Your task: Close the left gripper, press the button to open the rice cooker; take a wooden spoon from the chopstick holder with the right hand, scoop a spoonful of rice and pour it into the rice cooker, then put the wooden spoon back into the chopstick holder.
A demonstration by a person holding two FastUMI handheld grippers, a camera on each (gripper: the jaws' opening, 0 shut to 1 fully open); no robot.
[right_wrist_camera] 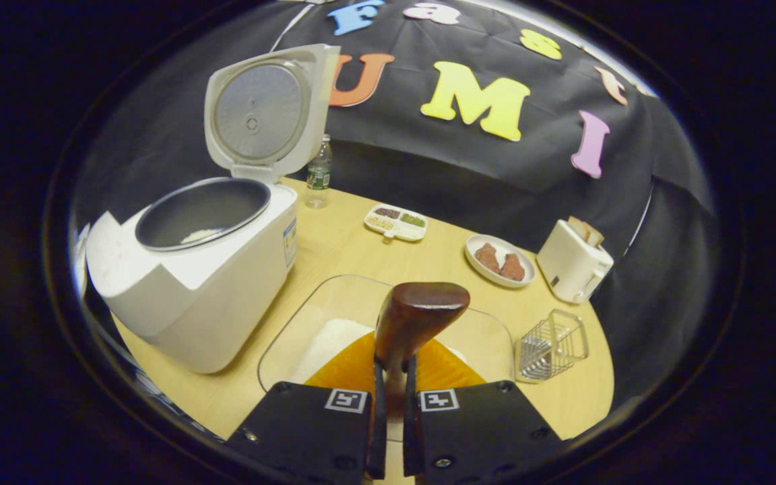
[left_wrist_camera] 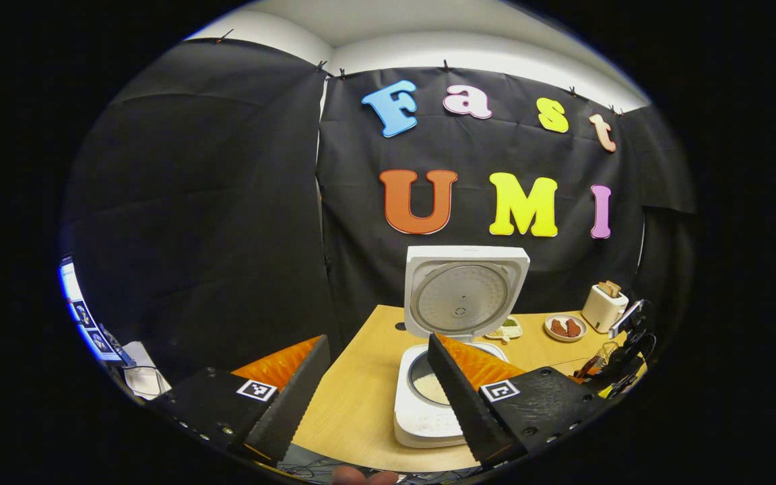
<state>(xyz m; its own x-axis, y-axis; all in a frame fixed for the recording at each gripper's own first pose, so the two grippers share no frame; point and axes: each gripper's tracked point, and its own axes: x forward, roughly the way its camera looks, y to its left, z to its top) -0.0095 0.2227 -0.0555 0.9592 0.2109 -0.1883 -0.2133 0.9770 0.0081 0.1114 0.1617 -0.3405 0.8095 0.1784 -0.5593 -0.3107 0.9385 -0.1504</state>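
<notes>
Right gripper view: right gripper (right_wrist_camera: 393,377) pinches the wooden spoon (right_wrist_camera: 415,320) — above a clear dish (right_wrist_camera: 294,337).
Left gripper view: left gripper (left_wrist_camera: 374,397) wide apart, holding nothing — rice cooker (left_wrist_camera: 428,411) lid up.

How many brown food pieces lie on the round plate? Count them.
2: both brown pieces lie side by side on the plate left of the toaster.

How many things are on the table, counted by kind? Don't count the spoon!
Rice cooker, lid up: 1
Water bottle: 1
Divided snack tray: 1
Plate with brown food: 1
Toaster: 1
Wire holder: 1
Clear container with rice: 1
Total: 7
The wooden spoon sits in the right gripper.
</notes>
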